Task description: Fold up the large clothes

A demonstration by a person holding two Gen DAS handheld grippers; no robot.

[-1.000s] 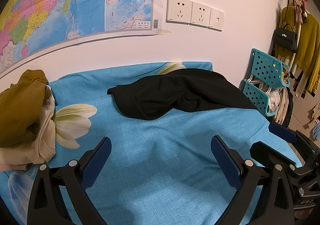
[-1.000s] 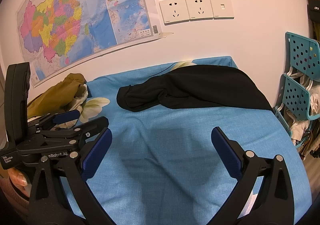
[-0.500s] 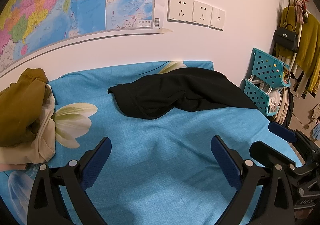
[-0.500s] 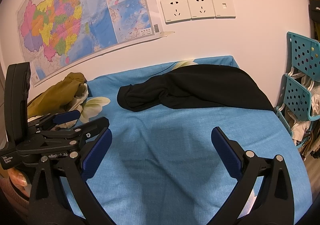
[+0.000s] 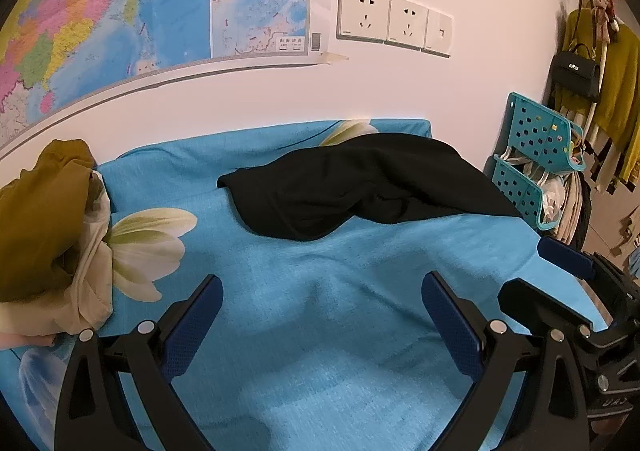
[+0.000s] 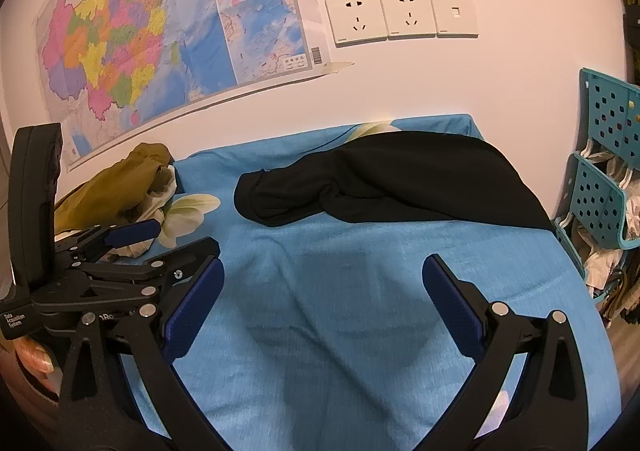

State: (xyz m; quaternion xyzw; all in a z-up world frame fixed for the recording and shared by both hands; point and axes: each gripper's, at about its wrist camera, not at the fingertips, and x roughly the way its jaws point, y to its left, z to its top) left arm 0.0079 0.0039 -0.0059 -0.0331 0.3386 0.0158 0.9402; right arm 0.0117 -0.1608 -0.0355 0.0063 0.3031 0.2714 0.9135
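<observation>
we note both tongs empty. the left tongs hang with their blue pads spread wide apart over bare blue sheet, nothing between them. the right tongs stand equally wide and equally empty; in the left wrist view they show at the far right edge, so the two tools sit side by side near the front of the surface.

outward from the tongs: the sheet directly ahead is mostly flat, with a few soft creases and a printed white flower on the left. beyond that bare stretch, well apart from either tool, lies the black garment. it is bunched toward the back right of the surface near the wall, one rounded end pointing left, the rest trailing right toward the sheet's edge. we see ridges and overlaps in it but no clean fold line.

at the far left sits a heap of olive and cream clothes, also unfolded as far as we can tell.

judgement on progress: folding has not begun. no garment is spread flat, none is gripped. what remains, in our reading, is everything: reach the black garment, draw it onto the open sheet, flatten it, fold it, then likely the heap.
</observation>
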